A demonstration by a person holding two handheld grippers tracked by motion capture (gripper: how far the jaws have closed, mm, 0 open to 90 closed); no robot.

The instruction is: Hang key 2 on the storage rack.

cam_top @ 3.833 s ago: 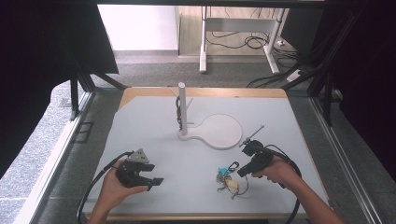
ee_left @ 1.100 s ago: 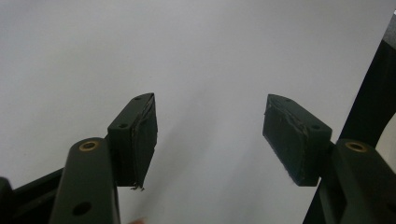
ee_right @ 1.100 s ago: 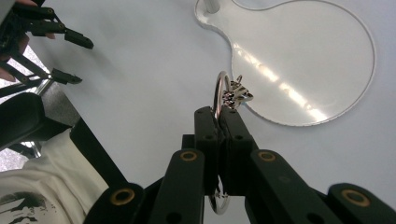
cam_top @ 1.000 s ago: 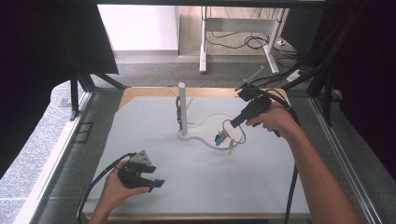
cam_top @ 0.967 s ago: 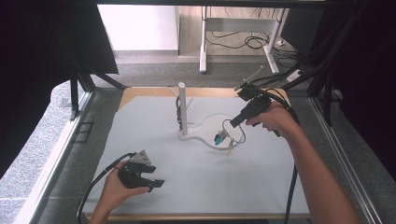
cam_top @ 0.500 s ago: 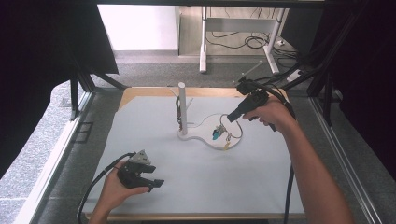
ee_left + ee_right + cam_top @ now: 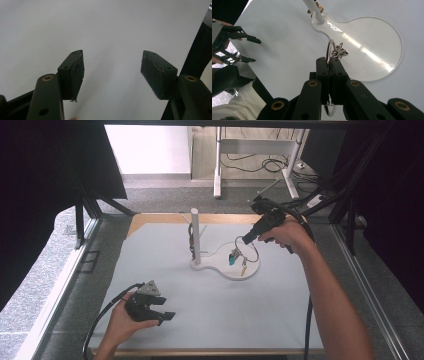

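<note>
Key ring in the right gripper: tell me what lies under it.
Under the key ring, pinched in the right gripper, lies the white stand base. The charms dangle over it; whether they touch it is unclear.

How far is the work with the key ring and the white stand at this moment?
Done: the right gripper is shut on the key ring and holds it, charms dangling, above the round base of the stand. In hand: carrying it near the white post. Left: probably hanging the ring on the post, which already carries some item; it is not on it yet. The left gripper rests open on the table, idle.
</note>
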